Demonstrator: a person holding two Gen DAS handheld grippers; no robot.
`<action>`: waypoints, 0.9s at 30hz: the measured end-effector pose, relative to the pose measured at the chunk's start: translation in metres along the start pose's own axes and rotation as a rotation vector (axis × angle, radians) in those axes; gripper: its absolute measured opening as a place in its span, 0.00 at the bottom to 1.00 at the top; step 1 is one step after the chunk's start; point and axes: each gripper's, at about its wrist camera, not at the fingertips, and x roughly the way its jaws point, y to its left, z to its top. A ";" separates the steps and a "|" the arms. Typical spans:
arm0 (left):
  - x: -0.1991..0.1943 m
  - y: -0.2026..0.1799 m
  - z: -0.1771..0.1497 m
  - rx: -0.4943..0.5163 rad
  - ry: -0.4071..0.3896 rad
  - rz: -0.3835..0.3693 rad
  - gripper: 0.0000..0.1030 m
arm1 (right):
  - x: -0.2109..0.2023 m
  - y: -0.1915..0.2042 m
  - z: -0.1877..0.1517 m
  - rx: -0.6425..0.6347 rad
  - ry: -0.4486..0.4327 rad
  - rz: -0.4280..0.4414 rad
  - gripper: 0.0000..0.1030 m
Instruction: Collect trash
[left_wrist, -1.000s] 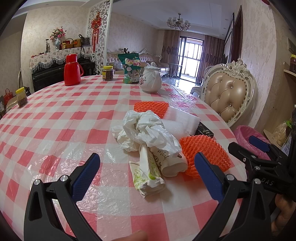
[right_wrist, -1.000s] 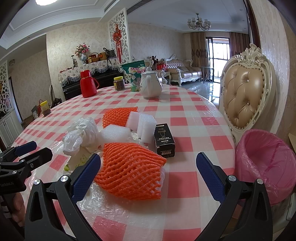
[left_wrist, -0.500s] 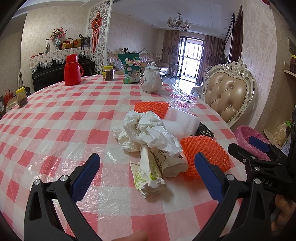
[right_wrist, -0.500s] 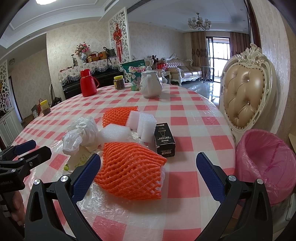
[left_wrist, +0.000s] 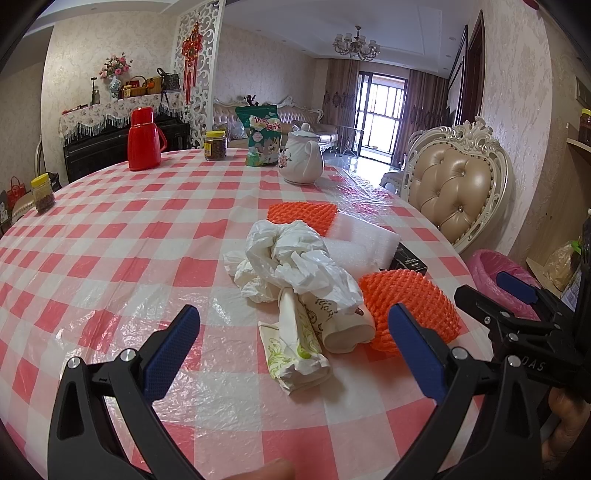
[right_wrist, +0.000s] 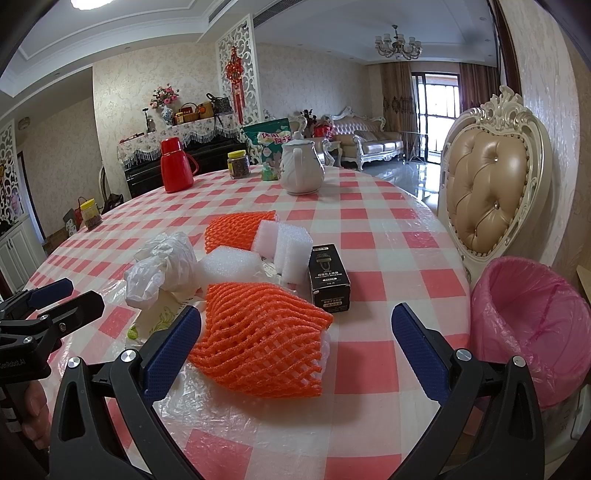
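Observation:
Trash lies in a heap on the checked table: a crumpled white plastic bag (left_wrist: 295, 258), a paper cup (left_wrist: 343, 321), a green-printed paper wrapper (left_wrist: 295, 350), two orange foam nets (right_wrist: 258, 347) (right_wrist: 236, 232), white foam blocks (right_wrist: 225, 264) and a small black box (right_wrist: 328, 280). My left gripper (left_wrist: 293, 345) stands open just short of the wrapper and cup. My right gripper (right_wrist: 295, 343) stands open with the near orange net between its blue fingers (right_wrist: 173, 350), not gripped. A bin with a pink liner (right_wrist: 532, 328) stands off the table's right edge.
At the far side stand a red thermos (left_wrist: 144, 138), two jars (left_wrist: 215, 145) (left_wrist: 43, 192), a green snack bag (left_wrist: 262, 134) and a white teapot (left_wrist: 301, 158). An upholstered chair (right_wrist: 491, 188) stands right of the table, behind the bin.

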 end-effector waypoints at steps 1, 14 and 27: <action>0.000 0.000 0.000 0.000 -0.001 0.000 0.96 | 0.000 0.000 0.000 0.001 0.001 0.000 0.94; 0.000 0.000 0.000 0.001 0.000 0.000 0.96 | 0.000 0.000 0.000 0.001 0.002 -0.003 0.94; 0.000 0.000 0.000 0.000 0.002 0.000 0.96 | 0.001 -0.001 0.000 0.010 -0.020 0.047 0.94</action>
